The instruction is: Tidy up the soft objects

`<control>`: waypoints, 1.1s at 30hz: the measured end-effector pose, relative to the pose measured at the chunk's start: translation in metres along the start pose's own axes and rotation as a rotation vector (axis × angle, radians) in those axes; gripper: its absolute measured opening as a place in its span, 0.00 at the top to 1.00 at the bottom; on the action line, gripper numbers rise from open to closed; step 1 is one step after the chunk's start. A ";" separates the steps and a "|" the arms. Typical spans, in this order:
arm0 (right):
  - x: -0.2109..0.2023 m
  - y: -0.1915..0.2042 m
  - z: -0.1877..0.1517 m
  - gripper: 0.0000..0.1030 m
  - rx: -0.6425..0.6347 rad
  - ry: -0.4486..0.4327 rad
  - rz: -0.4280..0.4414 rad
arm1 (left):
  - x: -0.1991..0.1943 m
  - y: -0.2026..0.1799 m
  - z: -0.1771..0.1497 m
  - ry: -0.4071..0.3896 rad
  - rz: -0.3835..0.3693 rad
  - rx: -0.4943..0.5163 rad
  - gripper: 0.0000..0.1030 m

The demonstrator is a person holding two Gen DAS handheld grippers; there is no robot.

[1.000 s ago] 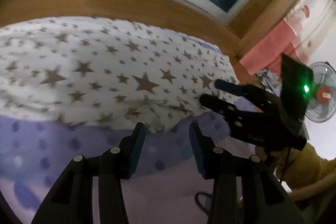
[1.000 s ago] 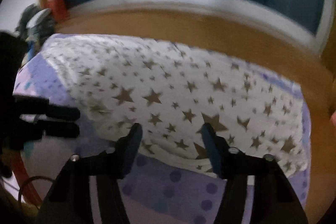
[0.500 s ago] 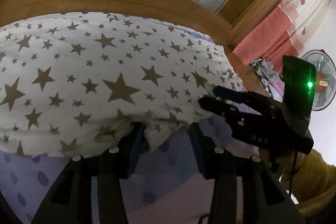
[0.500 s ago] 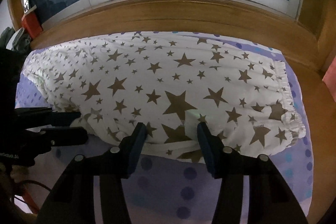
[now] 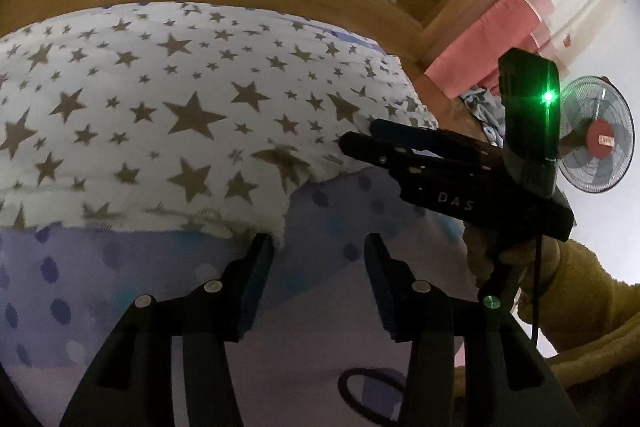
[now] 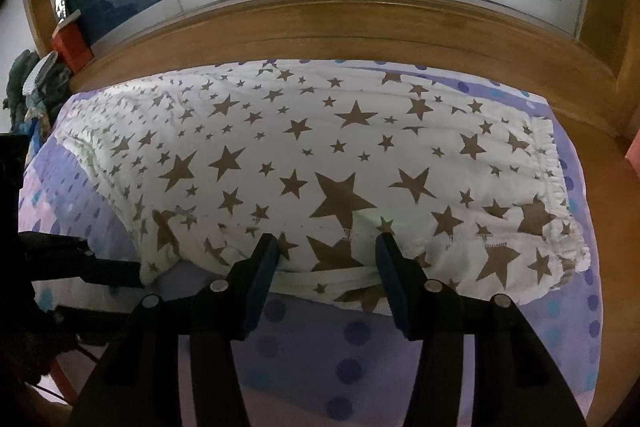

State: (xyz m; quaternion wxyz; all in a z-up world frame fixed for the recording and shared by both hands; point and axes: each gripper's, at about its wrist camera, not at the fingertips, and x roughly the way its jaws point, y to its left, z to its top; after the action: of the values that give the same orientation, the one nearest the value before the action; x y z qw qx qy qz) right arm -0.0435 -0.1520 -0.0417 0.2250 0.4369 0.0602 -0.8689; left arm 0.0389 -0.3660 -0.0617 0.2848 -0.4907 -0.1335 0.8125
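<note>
1. Lying across the purple dotted sheet (image 6: 352, 351), the star-printed pillow (image 6: 320, 163) fills the middle of both views, with its far long side close to the wooden ledge (image 6: 360, 27) under the window at 12 o'clock.
2. Both claws are at the near edge of the pillow, but neither holds it yet, so I judge the task is only at its beginning.
3. The right gripper (image 6: 326, 251) is spread wide, and its fingertips (image 6: 266, 247) reach the near seam of the pillow, with the fabric just between the jaws.
4. The left gripper (image 5: 318, 251) is also spread. Its left finger touches the pillow corner, and its right finger is over bare sheet.
5. In the left view the right gripper (image 5: 360, 137) comes in from 3 o'clock, beside the same edge.
6. What is left, in my judgement: close both claws on the edge, lift or pull the pillow, and set it in its proper place. No other soft object to arrange is clear in the pictures.
</note>
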 end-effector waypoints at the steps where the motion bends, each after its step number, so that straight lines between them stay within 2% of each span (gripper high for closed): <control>1: 0.000 -0.001 0.000 0.51 -0.002 0.000 0.004 | -0.003 0.001 -0.001 -0.006 0.005 -0.008 0.54; 5: -0.001 0.000 -0.001 0.51 -0.008 -0.004 0.009 | -0.010 0.008 0.001 -0.035 0.021 -0.046 0.54; 9: -0.002 0.000 -0.003 0.51 -0.010 -0.006 0.010 | 0.000 0.010 0.006 -0.034 0.057 -0.054 0.54; 13: -0.003 0.001 -0.004 0.51 -0.010 -0.007 0.013 | 0.010 0.000 0.010 -0.051 0.130 0.016 0.54; 14: -0.003 0.000 -0.003 0.51 -0.007 -0.005 0.016 | 0.013 -0.004 0.012 -0.047 0.163 0.041 0.56; 15: -0.005 -0.001 -0.003 0.51 0.007 -0.001 0.022 | 0.015 -0.006 0.012 -0.040 0.198 0.064 0.71; 17: -0.018 -0.010 -0.004 0.51 0.058 -0.004 0.032 | 0.018 -0.008 0.013 -0.028 0.244 0.093 0.94; 21: -0.049 -0.044 -0.012 0.49 0.200 -0.033 0.017 | 0.009 -0.003 0.009 -0.027 0.216 0.069 0.94; 24: -0.062 -0.098 -0.024 0.49 0.458 -0.038 0.061 | 0.002 -0.007 0.006 -0.025 0.218 0.082 0.94; 25: -0.062 -0.122 -0.031 0.49 0.581 -0.044 0.098 | 0.000 -0.009 0.006 -0.024 0.217 0.087 0.94; 27: -0.057 -0.144 -0.037 0.49 0.711 -0.042 0.153 | -0.004 -0.010 0.006 -0.018 0.216 0.095 0.94; 29: -0.051 -0.153 -0.037 0.49 0.759 -0.049 0.183 | -0.006 -0.013 0.007 -0.011 0.226 0.109 0.94; 33: -0.032 -0.157 -0.028 0.50 0.770 -0.013 0.076 | -0.004 -0.017 0.007 0.012 0.242 0.128 0.95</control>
State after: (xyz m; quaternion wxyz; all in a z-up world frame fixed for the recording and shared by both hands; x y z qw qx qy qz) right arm -0.0758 0.0071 -0.0485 0.0769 0.4857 -0.2882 -0.8217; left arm 0.0400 -0.3542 -0.0474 0.2163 -0.4892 -0.0195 0.8447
